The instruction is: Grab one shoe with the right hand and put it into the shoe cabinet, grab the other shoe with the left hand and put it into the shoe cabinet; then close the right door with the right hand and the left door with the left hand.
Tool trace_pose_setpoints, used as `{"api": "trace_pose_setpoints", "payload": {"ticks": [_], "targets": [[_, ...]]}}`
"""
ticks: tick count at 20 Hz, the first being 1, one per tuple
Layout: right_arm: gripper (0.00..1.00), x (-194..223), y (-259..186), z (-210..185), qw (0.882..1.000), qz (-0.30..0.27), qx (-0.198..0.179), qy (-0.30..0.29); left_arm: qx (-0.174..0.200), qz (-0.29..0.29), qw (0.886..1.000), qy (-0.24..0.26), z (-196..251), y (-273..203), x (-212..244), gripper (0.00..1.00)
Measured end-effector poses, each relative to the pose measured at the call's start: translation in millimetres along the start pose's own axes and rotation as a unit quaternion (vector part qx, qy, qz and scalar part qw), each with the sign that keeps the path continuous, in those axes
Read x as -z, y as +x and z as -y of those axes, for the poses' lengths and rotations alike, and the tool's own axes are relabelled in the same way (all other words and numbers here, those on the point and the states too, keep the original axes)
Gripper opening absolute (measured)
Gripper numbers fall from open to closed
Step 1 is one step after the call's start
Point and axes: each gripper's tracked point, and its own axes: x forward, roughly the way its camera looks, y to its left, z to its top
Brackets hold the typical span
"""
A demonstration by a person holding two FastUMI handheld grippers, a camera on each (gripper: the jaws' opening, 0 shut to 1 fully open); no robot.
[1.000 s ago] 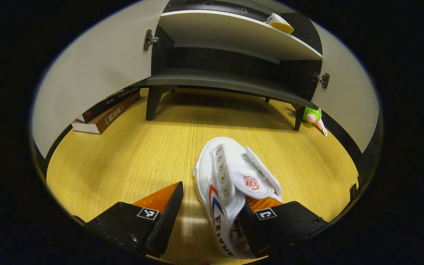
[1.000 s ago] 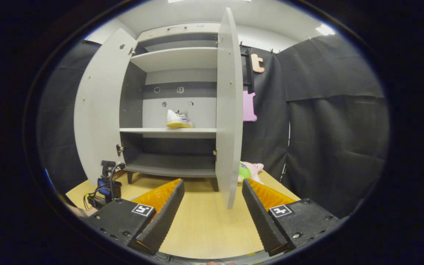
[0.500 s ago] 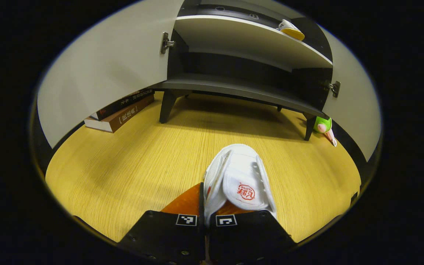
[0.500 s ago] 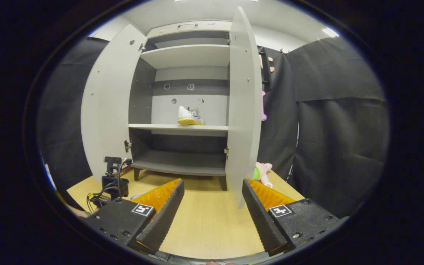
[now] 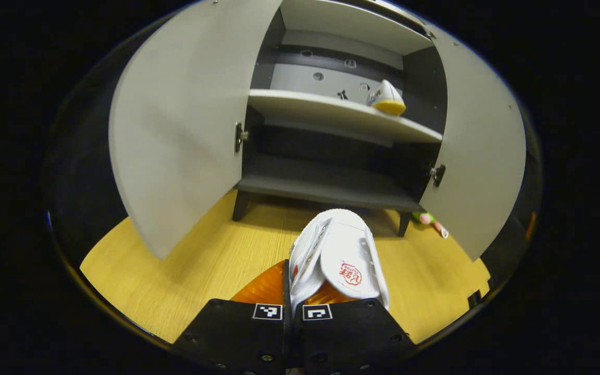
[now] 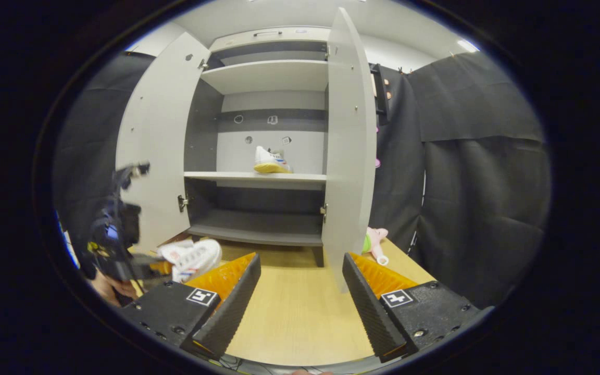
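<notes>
My left gripper [image 5: 292,291] is shut on a white shoe [image 5: 339,258], held above the wooden floor with its toe toward the open shoe cabinet [image 5: 331,182]. In the right gripper view the same shoe [image 6: 193,256] and the left gripper [image 6: 162,268] show at lower left, lifted off the floor. A second white shoe with a yellow sole [image 5: 387,99] [image 6: 270,161] sits on the cabinet's middle shelf [image 6: 258,178]. Both doors stand open: the left door [image 5: 180,135] and the right door [image 6: 349,146]. My right gripper [image 6: 300,284] is open and holds nothing, back from the cabinet.
A green and pink plush toy [image 6: 374,242] [image 5: 430,221] lies on the floor by the cabinet's right leg. The lower shelf [image 5: 326,185] is bare. Black cloth walls close off the right side. Wooden floor [image 6: 300,312] stretches in front of the cabinet.
The left gripper closed on the shoe and lifted it off the floor, tilting up toward the cabinet. In the right gripper view it came into sight at lower left. The right gripper stayed open.
</notes>
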Motion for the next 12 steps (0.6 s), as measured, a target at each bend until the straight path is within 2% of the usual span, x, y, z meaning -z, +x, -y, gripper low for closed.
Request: {"api": "trace_pose_setpoints", "payload": {"ticks": [4,8,12], "targets": [[1.00,0.1,1.1,-14.0,1.000,0.002,-0.015,0.003,0.016,0.063,0.998,-0.022,16.8,-14.1,-106.5,0.00],[0.99,2.0,-0.8,-24.4,1.000,0.006,-0.025,-0.003,0.003,0.113,0.993,-0.032,24.5,3.2,-203.4,0.00],[0.99,-4.2,-3.2,-25.1,1.000,0.015,-0.026,0.000,0.004,0.094,0.995,-0.032,33.4,50.4,-267.0,0.00]]}}
